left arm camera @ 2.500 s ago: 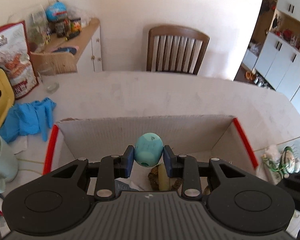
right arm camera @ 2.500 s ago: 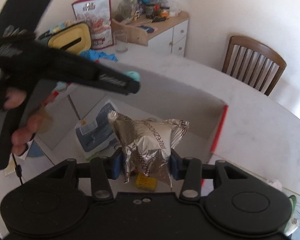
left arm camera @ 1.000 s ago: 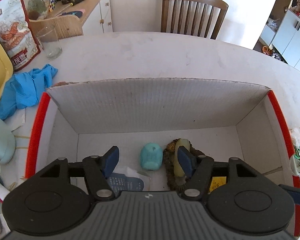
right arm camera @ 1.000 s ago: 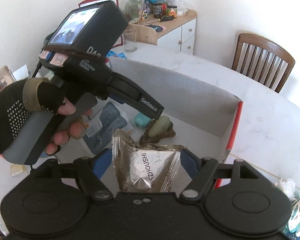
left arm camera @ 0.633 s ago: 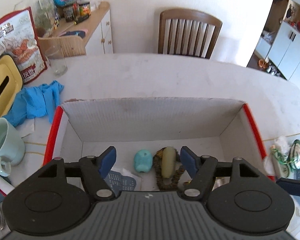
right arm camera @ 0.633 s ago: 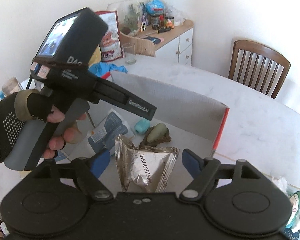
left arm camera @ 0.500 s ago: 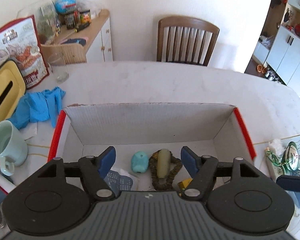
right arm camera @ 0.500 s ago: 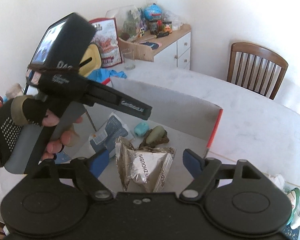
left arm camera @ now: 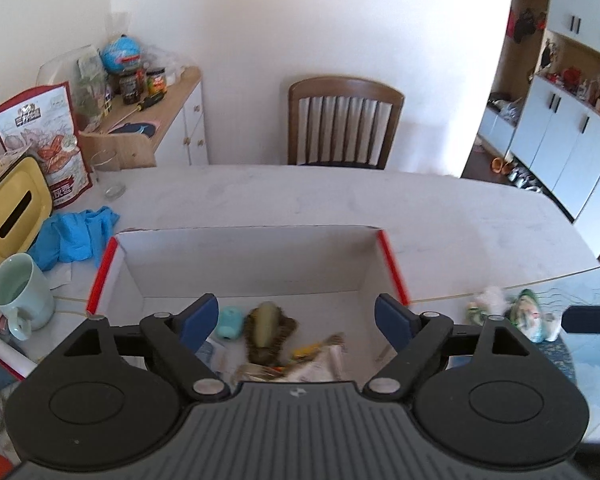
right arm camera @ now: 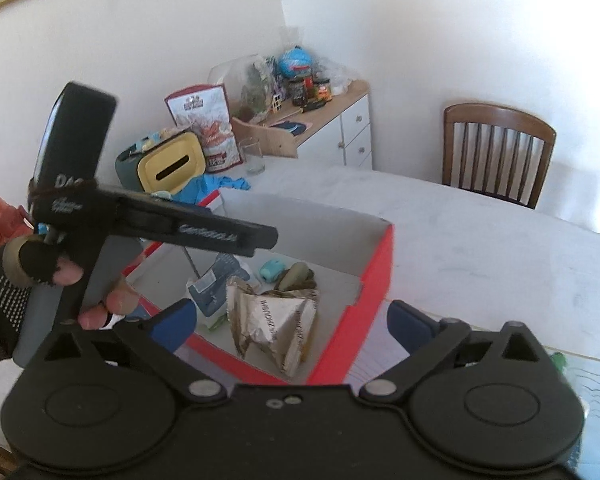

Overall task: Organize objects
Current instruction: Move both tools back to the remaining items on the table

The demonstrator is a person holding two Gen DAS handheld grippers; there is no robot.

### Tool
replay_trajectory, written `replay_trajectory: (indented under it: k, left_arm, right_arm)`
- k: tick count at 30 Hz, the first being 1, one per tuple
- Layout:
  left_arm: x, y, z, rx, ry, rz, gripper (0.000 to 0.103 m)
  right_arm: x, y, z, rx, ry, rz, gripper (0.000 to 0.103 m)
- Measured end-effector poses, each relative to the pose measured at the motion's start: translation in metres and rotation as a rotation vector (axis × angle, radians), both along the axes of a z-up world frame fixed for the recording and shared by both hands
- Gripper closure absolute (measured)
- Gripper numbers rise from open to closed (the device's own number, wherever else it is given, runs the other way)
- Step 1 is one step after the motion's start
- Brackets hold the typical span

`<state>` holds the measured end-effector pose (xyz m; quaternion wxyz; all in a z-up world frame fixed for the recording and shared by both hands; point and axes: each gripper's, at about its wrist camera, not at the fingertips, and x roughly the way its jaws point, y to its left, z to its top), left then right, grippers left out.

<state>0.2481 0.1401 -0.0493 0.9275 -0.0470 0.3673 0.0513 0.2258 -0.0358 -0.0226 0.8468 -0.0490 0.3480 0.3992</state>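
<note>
A pale marbled worktop [left arm camera: 340, 200] filled the room's near side, with a wooden chair [left arm camera: 344, 120] against the white wall behind it and a low cabinet [left arm camera: 168, 120] cluttered with jars at far left. On the worktop I had a red-edged cardboard box [left arm camera: 244, 264] with white inner walls, its top open. Inside it I saw a small teal egg-shaped object [left arm camera: 230, 322] lying on the floor of the box, just beside a pale green piece resting on a brown woven ring [left arm camera: 268, 328]. A crumpled silver foil packet [right arm camera: 272, 320] with printed lettering lay nearer me in the box, and a blue-and-white pouch [right arm camera: 216, 284] lay to its left.

The left gripper [left arm camera: 296, 316] hung above the box's near edge; its blue fingers [left arm camera: 198, 318] had just been opening and stood wide with nothing between them. The right gripper [right arm camera: 292, 320] hovered over the box's near corner; its fingers [right arm camera: 174, 320] had just been opening to full spread, the foil packet below and clear of them. A gloved hand [right arm camera: 24, 280] held the left gripper's handle.

Beyond the box's far wall the worktop lay bare up to the chair. At left, a blue cloth [left arm camera: 74, 232], a mint mug [left arm camera: 18, 296], a yellow tissue box [left arm camera: 10, 212] and a drinking glass [left arm camera: 108, 176] crowded the box's side.
</note>
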Motion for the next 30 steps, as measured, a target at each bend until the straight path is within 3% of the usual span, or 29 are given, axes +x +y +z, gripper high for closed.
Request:
replay_trajectory:
  k: [13, 16, 18, 30]
  left_arm:
    - [-0.028, -0.07, 0.005, -0.032, -0.035, -0.043, 0.017]
    - [-0.03, -0.086, 0.002, -0.045, -0.039, -0.064, 0.009]
    - [-0.03, -0.097, -0.001, -0.062, -0.045, -0.074, 0.002]
    - [-0.014, -0.155, -0.04, -0.091, 0.018, -0.133, 0.001]
  right_arm:
    - [-0.005, -0.108, -0.002, -0.01, -0.005, -0.07, 0.001]
    - [-0.001, -0.131, -0.009, -0.022, 0.008, -0.104, 0.001]
    - [0.002, -0.146, -0.013, -0.033, 0.011, -0.131, 0.001]
    - [0.035, -0.212, -0.041, -0.069, 0.034, -0.256, 0.002]
